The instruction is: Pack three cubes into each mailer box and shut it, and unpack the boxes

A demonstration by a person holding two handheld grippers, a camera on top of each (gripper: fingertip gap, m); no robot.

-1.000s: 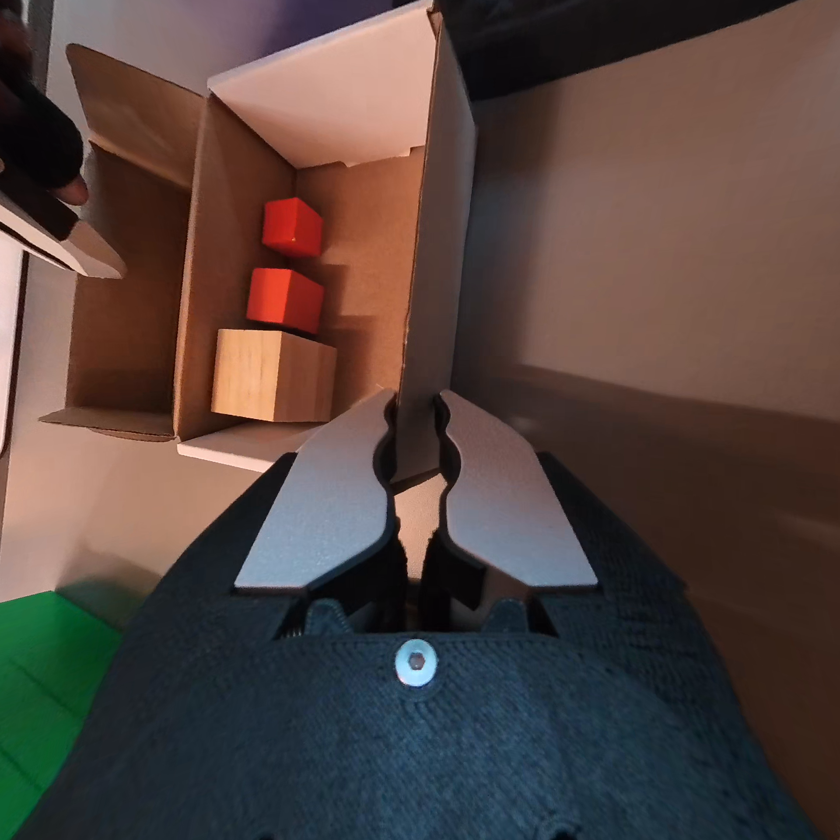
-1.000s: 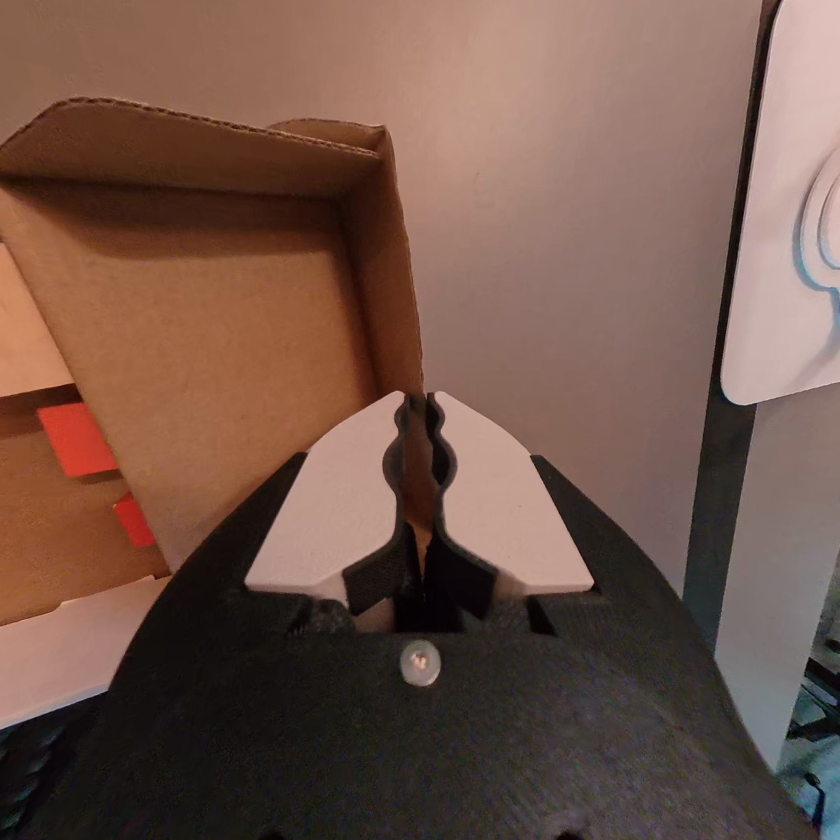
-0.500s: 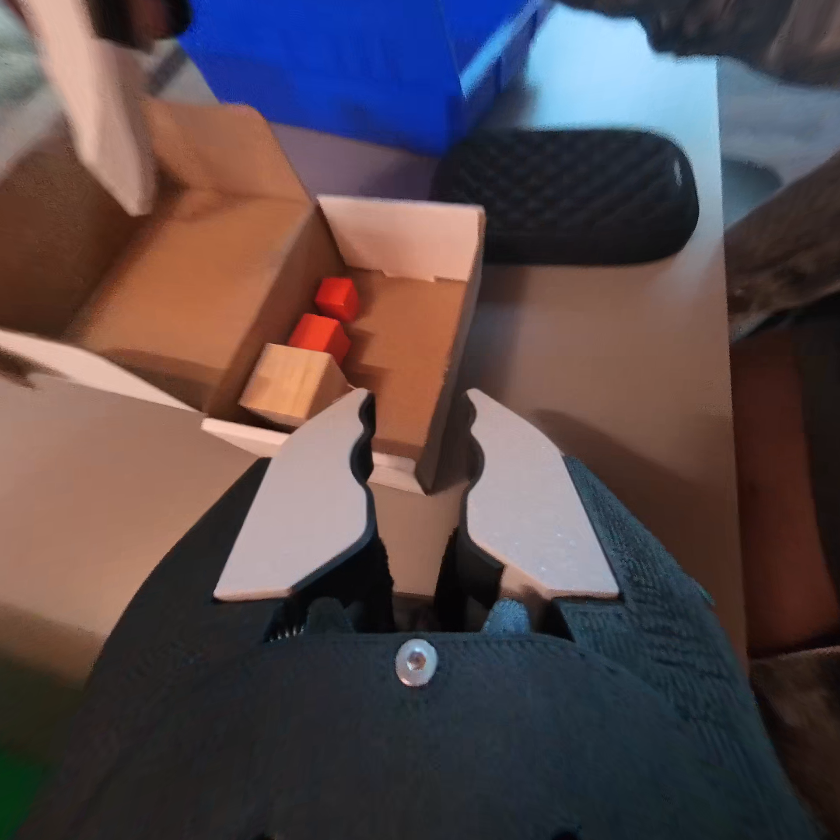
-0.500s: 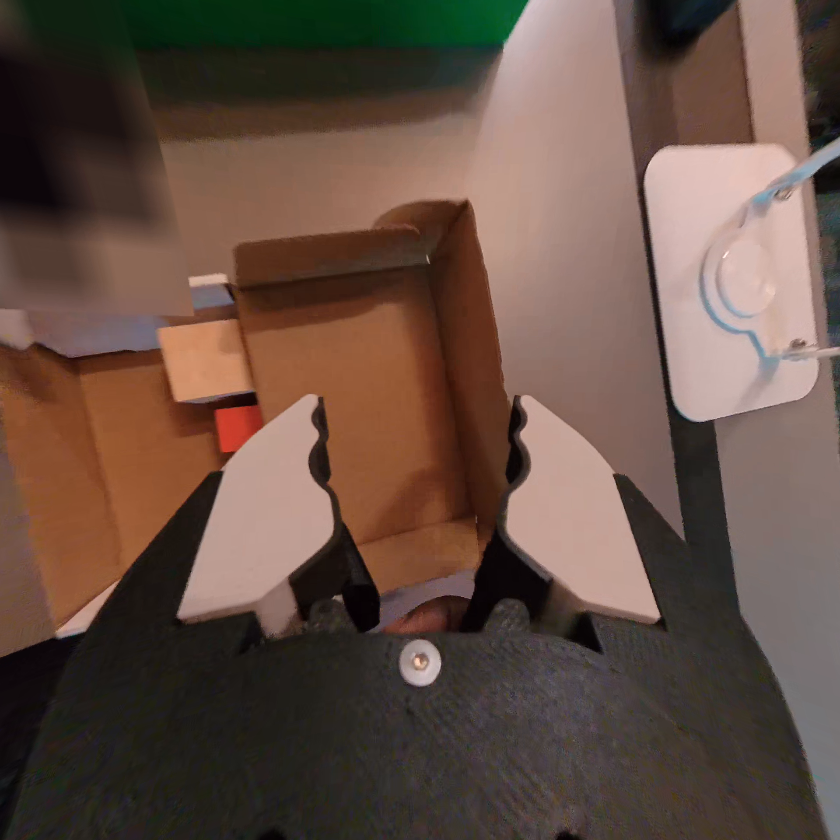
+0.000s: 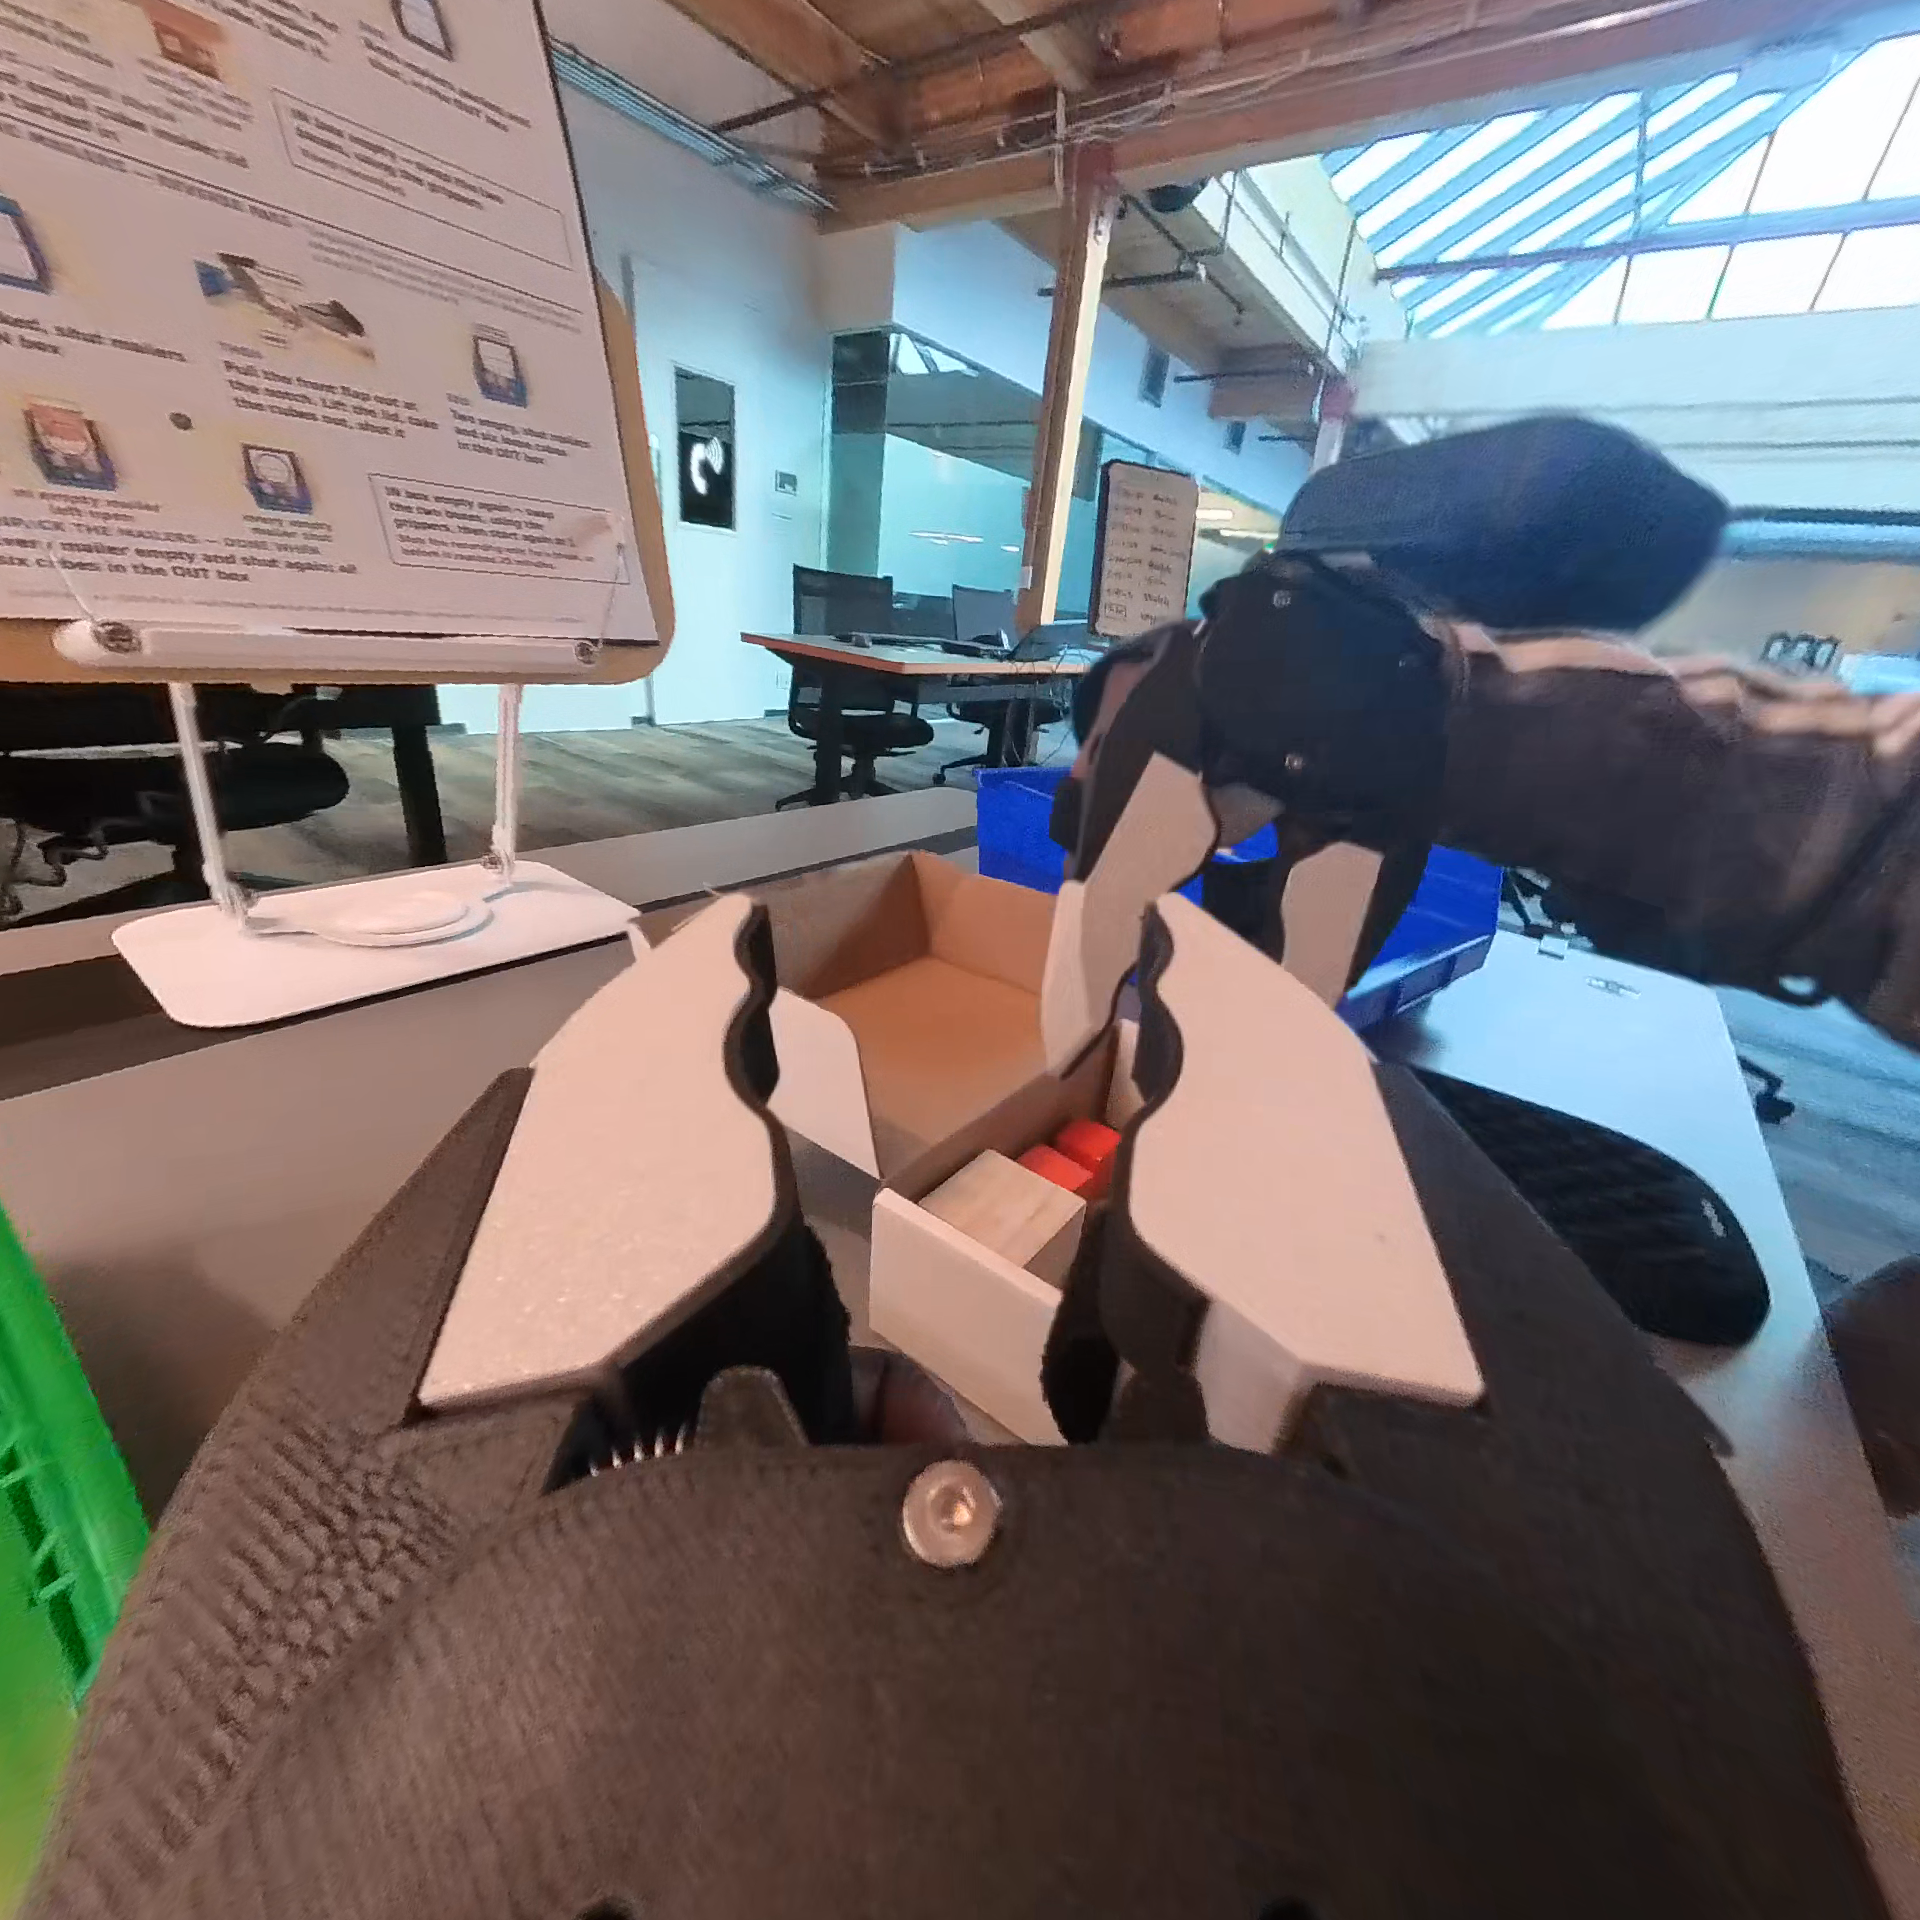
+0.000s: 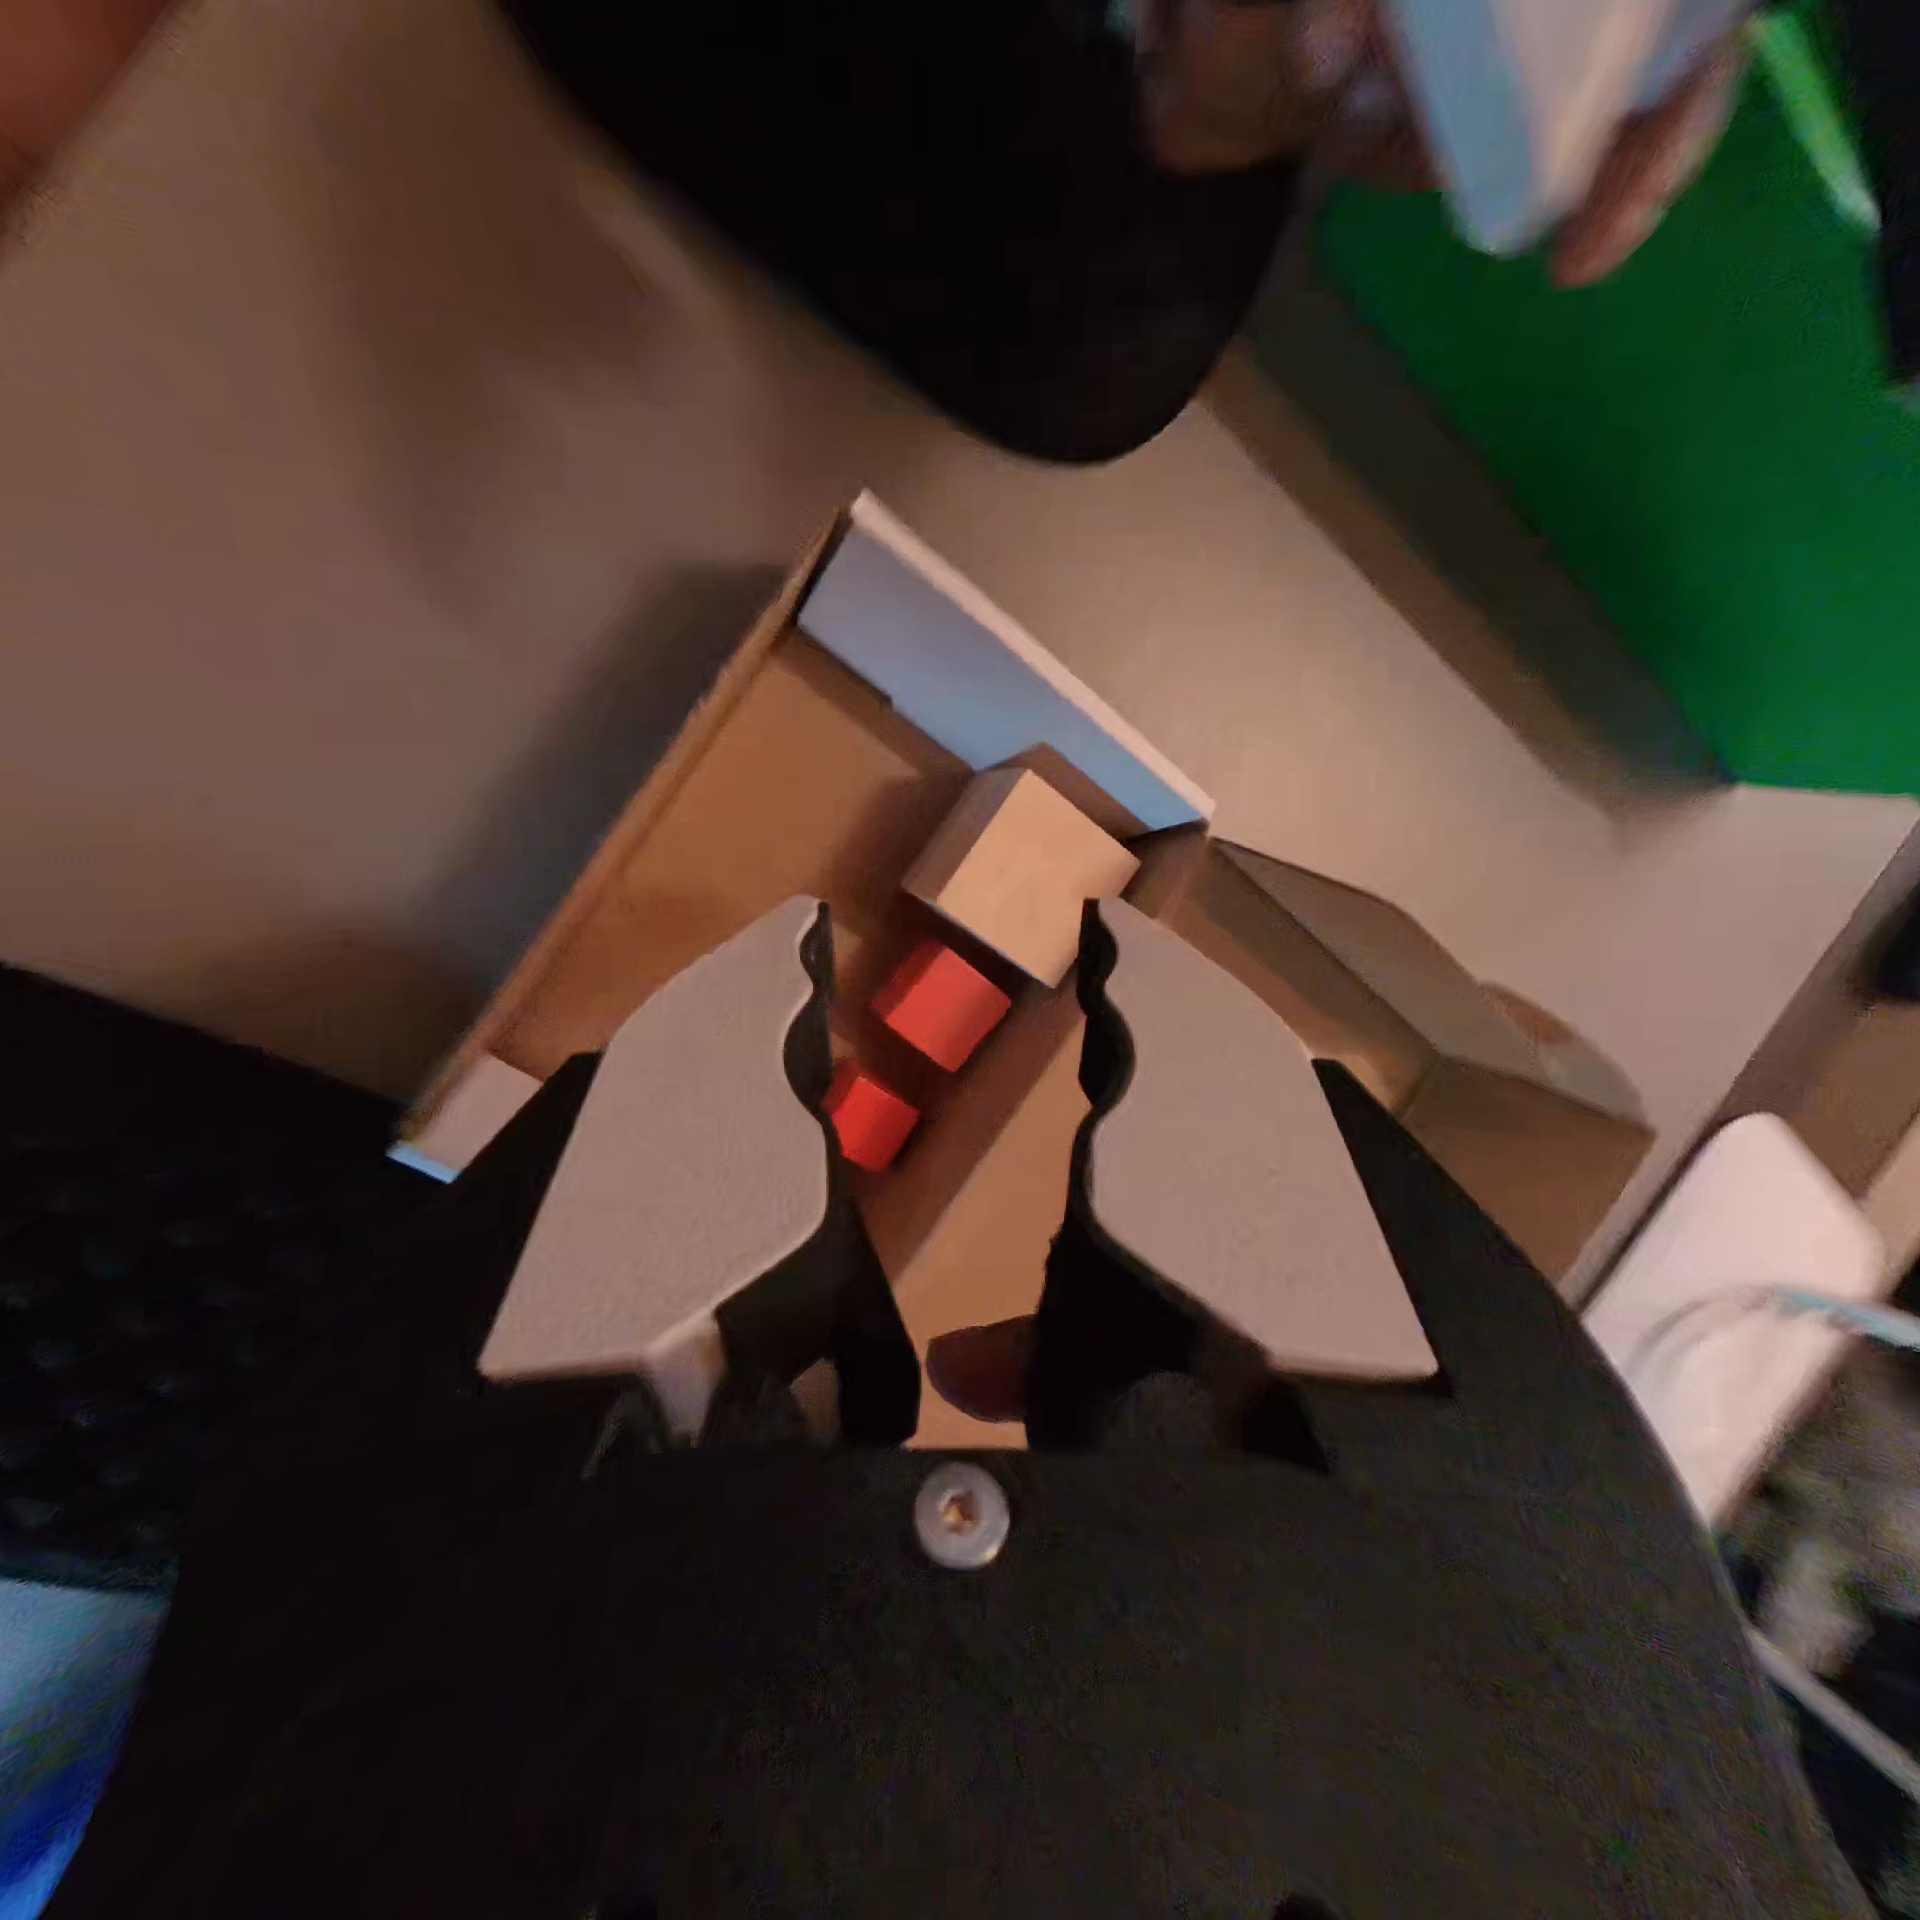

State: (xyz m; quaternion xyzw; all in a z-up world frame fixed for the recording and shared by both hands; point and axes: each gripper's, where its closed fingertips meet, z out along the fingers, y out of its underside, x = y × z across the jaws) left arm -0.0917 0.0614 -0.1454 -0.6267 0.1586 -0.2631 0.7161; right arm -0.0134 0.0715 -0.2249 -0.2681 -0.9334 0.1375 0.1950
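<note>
An open mailer box, white outside and brown inside, stands on the table with its lid folded back. It holds a pale wooden cube and two red cubes. My left gripper is open and empty, with the box's near corner showing between its fingers. My right gripper hangs open over the far side of the box. In the right wrist view my right gripper is open and empty above the wooden cube and the two red cubes, which lie inside the box.
A stand with a printed sheet sits on a white base at the back left. A blue bin is behind the box, a black padded rest to its right, and a green crate at the left edge. My right fingertips sit around 11 cm from my left ones.
Both grippers have let go of the box's cardboard and opened. The left one pulled back and tilted up. The right one swung over the box and now looks down at the cubes.
</note>
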